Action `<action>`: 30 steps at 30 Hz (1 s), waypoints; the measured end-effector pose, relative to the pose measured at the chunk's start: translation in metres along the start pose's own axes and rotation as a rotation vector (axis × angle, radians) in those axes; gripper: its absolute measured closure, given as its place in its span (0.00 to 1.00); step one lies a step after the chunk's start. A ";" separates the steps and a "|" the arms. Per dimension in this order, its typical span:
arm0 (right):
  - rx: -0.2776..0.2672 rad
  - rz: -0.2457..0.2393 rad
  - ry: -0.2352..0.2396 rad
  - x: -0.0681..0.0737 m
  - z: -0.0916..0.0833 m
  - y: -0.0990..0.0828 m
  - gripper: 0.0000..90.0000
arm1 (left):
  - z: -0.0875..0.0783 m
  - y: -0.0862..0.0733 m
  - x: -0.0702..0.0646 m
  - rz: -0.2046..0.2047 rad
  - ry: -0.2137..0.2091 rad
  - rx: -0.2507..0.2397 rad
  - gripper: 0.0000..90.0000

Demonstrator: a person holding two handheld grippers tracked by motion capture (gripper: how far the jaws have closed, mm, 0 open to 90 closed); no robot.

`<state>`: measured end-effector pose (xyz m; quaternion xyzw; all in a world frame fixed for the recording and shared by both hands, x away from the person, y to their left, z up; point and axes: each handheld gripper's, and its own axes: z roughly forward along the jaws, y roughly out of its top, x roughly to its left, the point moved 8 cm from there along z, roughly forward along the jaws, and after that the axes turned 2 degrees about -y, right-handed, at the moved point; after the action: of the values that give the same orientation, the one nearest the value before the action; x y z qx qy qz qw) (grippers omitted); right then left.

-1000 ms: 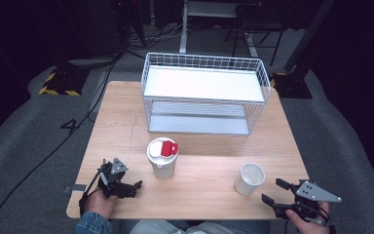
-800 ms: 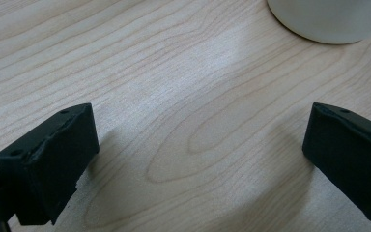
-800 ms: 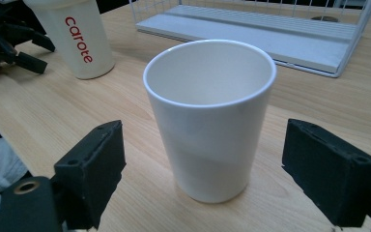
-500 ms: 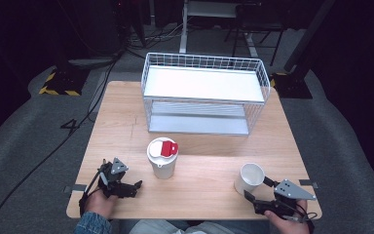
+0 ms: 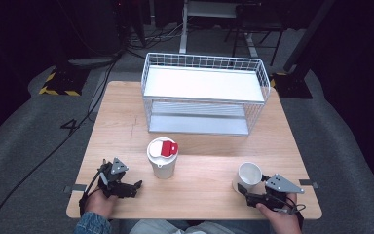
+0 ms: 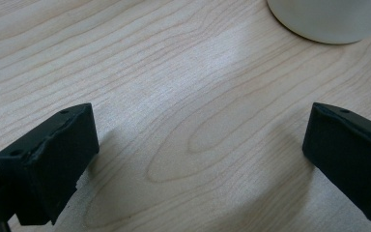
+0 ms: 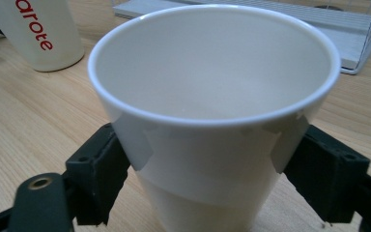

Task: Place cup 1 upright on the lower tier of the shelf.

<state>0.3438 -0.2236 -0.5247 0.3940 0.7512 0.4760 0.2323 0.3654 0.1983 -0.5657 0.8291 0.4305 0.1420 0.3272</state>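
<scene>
Overall, the wooden table [image 5: 126,126] carried a white wire rack [image 5: 204,92] at upper centre, a lidded tumbler [image 5: 162,157] mid-frame and an open white cup [image 5: 249,175] at lower right. The right gripper [image 5: 243,191] bracketed that cup, jaws beside its walls, closure not confirmed. The left gripper [image 5: 135,185] rested spread and empty at lower left. Advisable: close squarely below the rim, avoiding tipping. Red lettering "arote" [image 7: 36,30] was legible on the tumbler.

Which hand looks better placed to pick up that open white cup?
The right. Its tool already has a jaw on each side of the open white cup, while the left tool sits open by the lidded cup.
</scene>
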 end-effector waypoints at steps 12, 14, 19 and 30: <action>0.008 0.004 -0.017 0.003 -0.003 0.002 0.25 | 0.000 0.000 0.000 0.000 0.000 0.000 0.00; 0.009 -0.003 -0.019 0.004 -0.004 0.004 0.25 | 0.000 0.000 0.000 0.000 0.000 0.000 0.00; 0.002 -0.020 -0.010 0.010 -0.004 0.014 0.25 | 0.000 0.000 0.000 0.000 0.000 0.000 0.00; -0.022 -0.033 0.027 0.021 -0.001 0.040 0.25 | 0.000 0.000 0.000 0.000 0.000 0.000 0.00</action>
<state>0.3464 -0.1978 -0.4877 0.3725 0.7554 0.4855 0.2345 0.3653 0.1983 -0.5657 0.8291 0.4304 0.1418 0.3274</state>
